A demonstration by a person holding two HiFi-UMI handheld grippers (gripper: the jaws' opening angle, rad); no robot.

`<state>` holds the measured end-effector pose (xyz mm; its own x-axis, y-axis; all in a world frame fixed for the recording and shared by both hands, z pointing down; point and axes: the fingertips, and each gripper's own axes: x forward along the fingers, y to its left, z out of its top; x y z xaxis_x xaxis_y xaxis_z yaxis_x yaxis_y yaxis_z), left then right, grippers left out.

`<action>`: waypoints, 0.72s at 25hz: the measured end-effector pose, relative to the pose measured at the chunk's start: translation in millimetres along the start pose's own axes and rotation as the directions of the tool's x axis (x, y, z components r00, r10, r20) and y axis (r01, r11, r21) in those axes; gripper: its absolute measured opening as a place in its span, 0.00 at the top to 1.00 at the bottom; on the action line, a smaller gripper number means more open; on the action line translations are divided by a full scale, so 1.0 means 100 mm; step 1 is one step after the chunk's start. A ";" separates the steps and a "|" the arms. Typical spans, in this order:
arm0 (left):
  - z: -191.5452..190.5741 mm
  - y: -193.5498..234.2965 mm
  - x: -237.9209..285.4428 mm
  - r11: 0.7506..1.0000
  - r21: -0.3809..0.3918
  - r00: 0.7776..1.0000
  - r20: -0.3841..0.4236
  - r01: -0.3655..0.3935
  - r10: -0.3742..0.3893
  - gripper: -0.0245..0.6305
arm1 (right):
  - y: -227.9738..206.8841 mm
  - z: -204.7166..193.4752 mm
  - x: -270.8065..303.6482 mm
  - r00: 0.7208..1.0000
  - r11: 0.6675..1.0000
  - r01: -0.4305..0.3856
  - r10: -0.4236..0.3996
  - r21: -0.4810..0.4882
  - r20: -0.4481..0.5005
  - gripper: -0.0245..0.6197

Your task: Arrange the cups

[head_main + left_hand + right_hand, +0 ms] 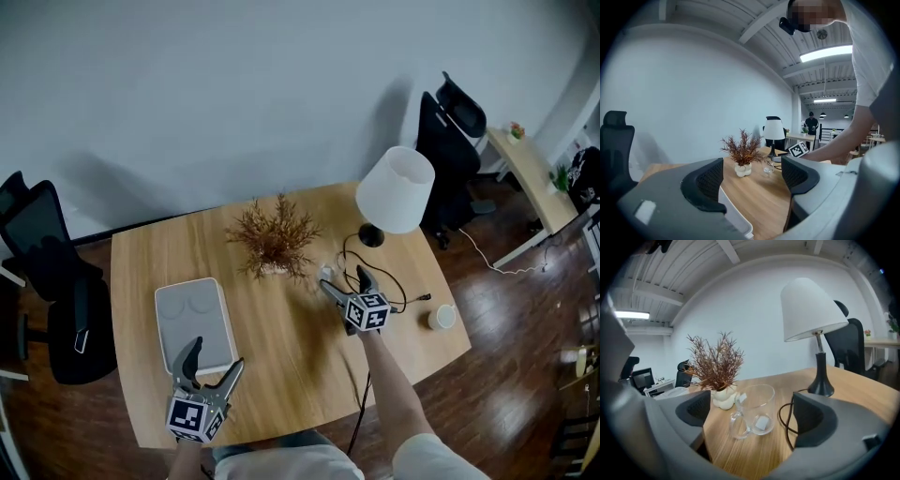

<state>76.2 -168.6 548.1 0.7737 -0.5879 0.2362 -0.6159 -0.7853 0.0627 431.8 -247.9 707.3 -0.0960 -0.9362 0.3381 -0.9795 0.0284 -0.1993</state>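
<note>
A clear glass cup (753, 416) with a handle stands on the wooden table (281, 356), just in front of the dried plant (274, 239). My right gripper (752, 413) is open, and the cup sits a little ahead of its jaws, touched by neither pad. In the head view this gripper (345, 281) points at the glass cup (325, 274). A small white cup (442, 318) stands near the table's right edge. My left gripper (214, 361) is open and empty over the near end of a pale tray (192, 314).
A white-shaded lamp (394, 192) stands at the back right, its black cable (389, 291) looping across the table beside the right gripper. Black office chairs (56, 281) flank the table. The dried plant (743, 152) and lamp (773, 133) show ahead of the left gripper (752, 178).
</note>
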 end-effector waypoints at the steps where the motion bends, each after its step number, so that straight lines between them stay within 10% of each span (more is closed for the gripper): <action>1: -0.02 0.02 -0.02 1.000 -0.003 1.000 -0.002 -0.011 0.011 0.39 | -0.04 0.00 0.10 1.000 1.000 0.013 -0.013 -0.004 -0.016 0.10; 18: -0.08 0.20 -0.21 0.997 -0.013 0.997 -0.011 -0.077 0.077 0.39 | -0.10 -0.10 0.68 0.961 0.988 0.068 -0.101 -0.137 -0.257 0.31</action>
<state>46.3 -170.1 552.4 0.7221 -0.6447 0.2507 -0.6758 -0.7349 0.0565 433.3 -308.5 741.9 -0.0383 -0.8128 0.5813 -0.9988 0.0126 -0.0482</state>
